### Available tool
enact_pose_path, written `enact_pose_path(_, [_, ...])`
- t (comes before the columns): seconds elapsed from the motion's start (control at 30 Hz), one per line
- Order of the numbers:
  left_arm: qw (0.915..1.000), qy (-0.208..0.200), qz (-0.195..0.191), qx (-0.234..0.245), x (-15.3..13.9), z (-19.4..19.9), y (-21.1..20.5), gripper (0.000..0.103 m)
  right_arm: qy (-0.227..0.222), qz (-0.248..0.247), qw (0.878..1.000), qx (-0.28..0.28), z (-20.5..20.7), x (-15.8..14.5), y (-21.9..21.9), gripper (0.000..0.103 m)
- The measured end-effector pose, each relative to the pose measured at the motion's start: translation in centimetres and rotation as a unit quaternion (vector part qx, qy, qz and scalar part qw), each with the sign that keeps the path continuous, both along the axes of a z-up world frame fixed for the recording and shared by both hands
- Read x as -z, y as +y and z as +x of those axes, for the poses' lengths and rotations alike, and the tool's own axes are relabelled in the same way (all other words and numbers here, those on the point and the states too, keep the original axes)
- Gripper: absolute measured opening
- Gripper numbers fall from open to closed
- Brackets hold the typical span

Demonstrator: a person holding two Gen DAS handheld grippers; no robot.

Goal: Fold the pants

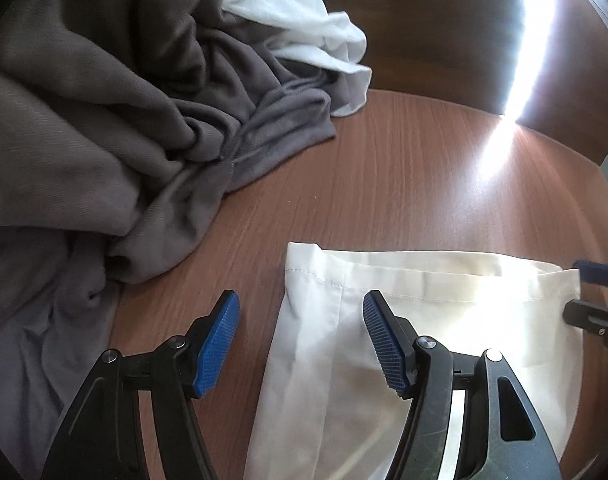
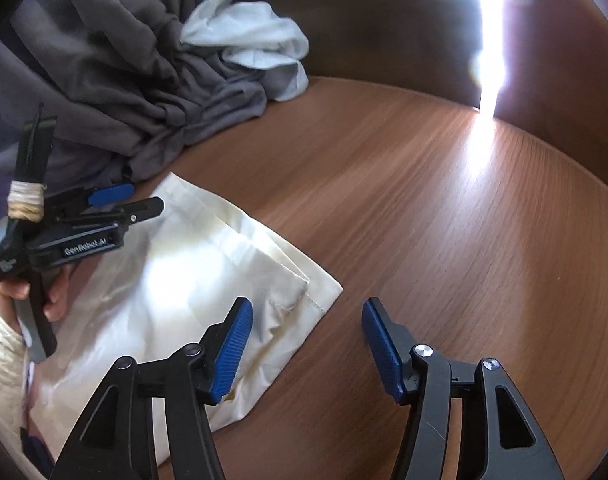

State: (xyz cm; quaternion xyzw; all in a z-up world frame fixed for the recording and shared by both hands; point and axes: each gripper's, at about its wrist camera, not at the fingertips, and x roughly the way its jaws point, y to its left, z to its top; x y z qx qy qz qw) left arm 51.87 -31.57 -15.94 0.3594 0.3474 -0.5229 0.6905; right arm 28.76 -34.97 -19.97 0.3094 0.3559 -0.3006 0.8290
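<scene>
Cream-white pants (image 1: 443, 320) lie folded flat on the brown wooden table (image 1: 403, 168), their hem end toward the far side. My left gripper (image 1: 302, 308) is open and empty, hovering over the pants' left hem corner, one finger over the table and one over the cloth. My right gripper (image 2: 307, 316) is open and empty over the pants' right hem corner (image 2: 315, 284). The pants (image 2: 176, 280) also show in the right wrist view, with the left gripper (image 2: 124, 202) at their far left edge. The right gripper's fingertips (image 1: 595, 272) show at the right edge of the left wrist view.
A heap of grey cloth (image 1: 104, 128) with a white garment (image 1: 304, 28) on it fills the far left of the table, also in the right wrist view (image 2: 116, 60). A bright strip of sunlight (image 1: 515, 80) crosses the table. A dark wooden wall stands behind.
</scene>
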Motion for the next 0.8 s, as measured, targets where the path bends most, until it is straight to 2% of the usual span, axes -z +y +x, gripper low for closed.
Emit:
enact_pose_path(0.13, [0.9998, 0.014, 0.012, 0.003, 1.0, 0.5, -0.8, 0.061, 0.015, -0.025, 1.0, 0.0, 0.5, 0.1, 0.2, 0.058])
enact_pose_path(0.27, [0.9996, 0.028, 0.006, 0.002, 1.0, 0.8, -1.0, 0.058, 0.034, -0.05, 0.998, 0.0, 1.0, -0.1, 0.4, 0.058])
enact_pose_path(0.53, [0.9971, 0.077, -0.001, 0.001, 0.9, 1.5, -0.6, 0.038, 0.05, -0.08, 0.995, -0.015, 1.3, -0.2, 0.7, 0.056])
enact_pose_path(0.67, [0.9965, 0.083, -0.004, 0.002, 1.0, 1.4, -0.7, 0.031, 0.053, -0.09, 0.994, -0.018, 1.5, -0.1, 0.8, 0.048])
enact_pose_path(0.73, [0.9959, 0.09, -0.006, 0.006, 1.0, 1.3, -0.7, 0.019, 0.051, -0.093, 0.994, -0.022, 1.5, -0.1, 0.7, 0.042])
enact_pose_path(0.8, [0.9953, 0.096, -0.006, 0.01, 0.8, 1.1, -0.9, 0.013, 0.046, -0.092, 0.994, -0.028, 1.6, -0.1, 0.6, 0.032])
